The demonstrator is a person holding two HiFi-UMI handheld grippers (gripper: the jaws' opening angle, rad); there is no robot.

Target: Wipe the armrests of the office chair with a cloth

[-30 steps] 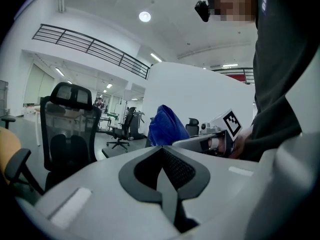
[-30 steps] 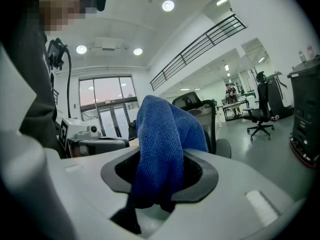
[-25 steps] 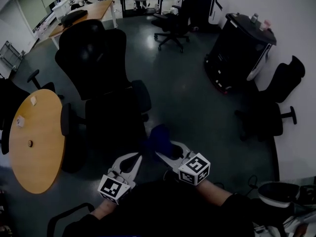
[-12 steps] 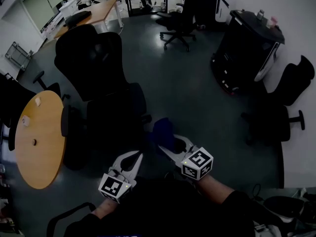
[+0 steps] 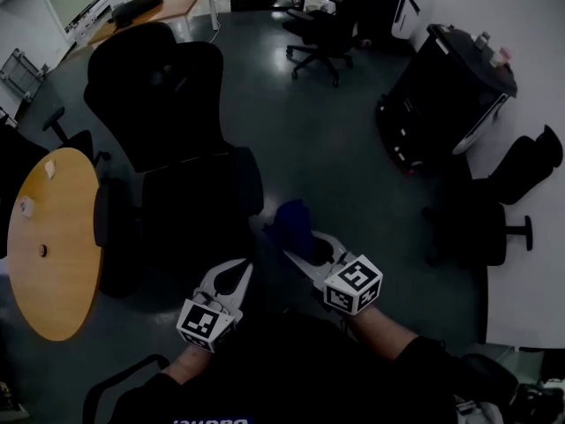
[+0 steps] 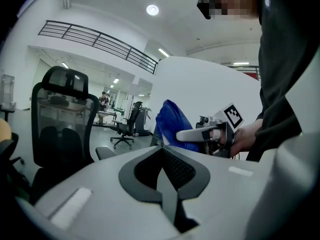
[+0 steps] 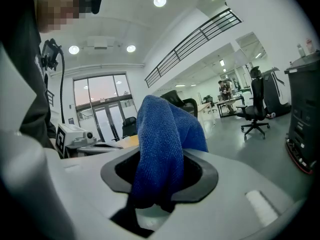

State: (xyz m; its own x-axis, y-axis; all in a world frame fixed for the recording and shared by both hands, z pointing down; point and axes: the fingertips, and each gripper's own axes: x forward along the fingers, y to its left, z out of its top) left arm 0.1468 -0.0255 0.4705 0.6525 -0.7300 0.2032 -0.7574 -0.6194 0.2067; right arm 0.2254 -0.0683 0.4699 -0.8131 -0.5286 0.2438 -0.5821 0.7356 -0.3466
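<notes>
Cloth: blue, matt, fine looped nap.
Right gripper and left gripper bodies: smooth matt grey plastic with a dark textured lining.
Office chair back: black see-through mesh.
Round table, left of head view: smooth wood-look top.
Floor: dark, glossy.

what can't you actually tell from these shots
- Whether the blue cloth touches the office chair's armrest: the head view is too dark there, and the cloth fills the right gripper view.
- What the small things on the round table are: too small in the head view.
- The chair's other armrest surface: lost in shadow, head view.
- Person's face: blurred over in both gripper views.
</notes>
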